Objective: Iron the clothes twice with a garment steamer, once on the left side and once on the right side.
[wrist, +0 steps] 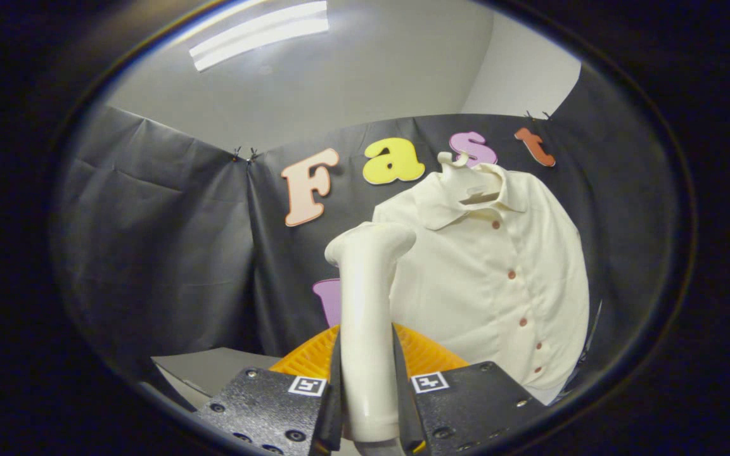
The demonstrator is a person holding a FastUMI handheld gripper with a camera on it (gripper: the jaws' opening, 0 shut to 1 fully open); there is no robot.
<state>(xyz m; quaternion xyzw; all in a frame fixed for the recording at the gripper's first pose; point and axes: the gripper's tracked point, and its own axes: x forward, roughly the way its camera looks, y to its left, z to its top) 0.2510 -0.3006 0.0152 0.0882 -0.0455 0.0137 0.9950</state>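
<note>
A cream garment steamer (368, 304) stands upright between my fingers, its handle clamped by both and its head rising above them. My gripper (368, 386) is shut on that handle. Beyond it and to the right, a cream button-up shirt (498, 278) with small reddish buttons hangs on a hanger (466, 183) against the booth's black cloth wall. The steamer's head sits just left of the shirt's left shoulder, apart from the fabric as far as I can tell.
An orange ribbed basket-like object (305, 361) lies just behind the fingers, under the steamer. A grey table surface (213, 370) shows to its left. Black cloth wall (162, 240) closes in the left and back.
</note>
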